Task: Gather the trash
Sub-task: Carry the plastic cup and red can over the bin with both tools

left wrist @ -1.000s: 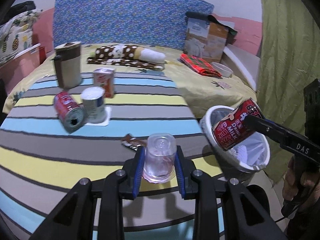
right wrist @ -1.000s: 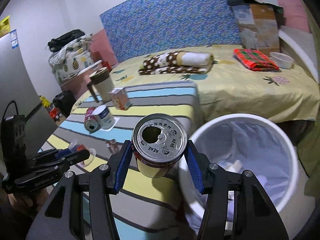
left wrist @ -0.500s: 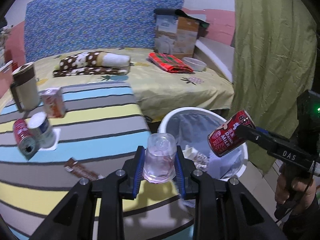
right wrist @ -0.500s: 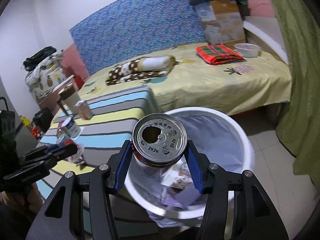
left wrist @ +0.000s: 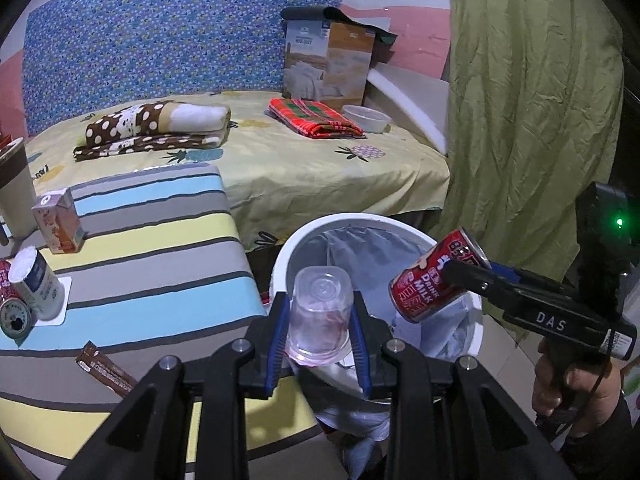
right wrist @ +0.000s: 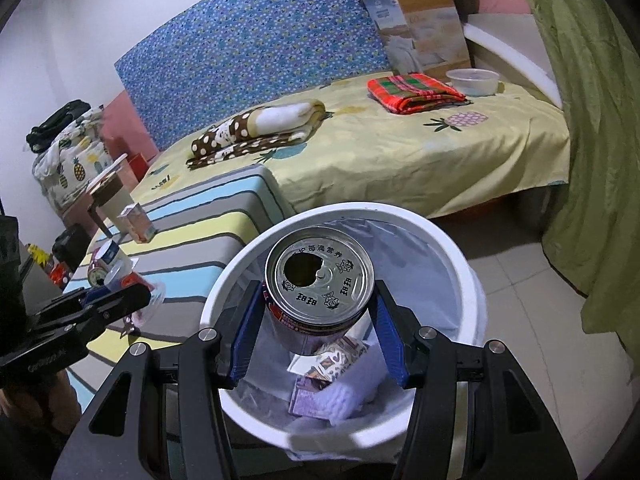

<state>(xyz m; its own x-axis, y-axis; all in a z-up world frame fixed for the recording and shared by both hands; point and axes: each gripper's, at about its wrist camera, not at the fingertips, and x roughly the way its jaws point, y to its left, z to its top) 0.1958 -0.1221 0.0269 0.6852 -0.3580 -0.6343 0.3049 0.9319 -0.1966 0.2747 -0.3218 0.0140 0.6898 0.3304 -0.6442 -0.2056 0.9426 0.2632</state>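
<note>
My left gripper (left wrist: pixel 320 328) is shut on a clear plastic cup (left wrist: pixel 319 316), held upside down at the near rim of the white trash bin (left wrist: pixel 320 232). My right gripper (right wrist: pixel 318 320) is shut on a red milk can (right wrist: pixel 318 280) with its opened silver top facing me, hanging over the bin's mouth (right wrist: pixel 460 256). The left wrist view shows that can (left wrist: pixel 434 276) tilted above the bin's right side. Paper scraps (right wrist: pixel 328 372) lie in the bin's liner.
On the striped table (left wrist: pixel 152 240) lie a brown wrapper (left wrist: pixel 106 374), a white bottle (left wrist: pixel 38 284), a fallen red can (left wrist: pixel 12 312), a small carton (left wrist: pixel 58 220) and a tall tumbler (left wrist: pixel 14 188). A bed (left wrist: pixel 312 168) stands behind, a green curtain (left wrist: pixel 532 120) at right.
Both grippers swung right from over the striped table to the bin. The can now hangs over the bin's opening and the cup has reached its near rim. Both grips held.
</note>
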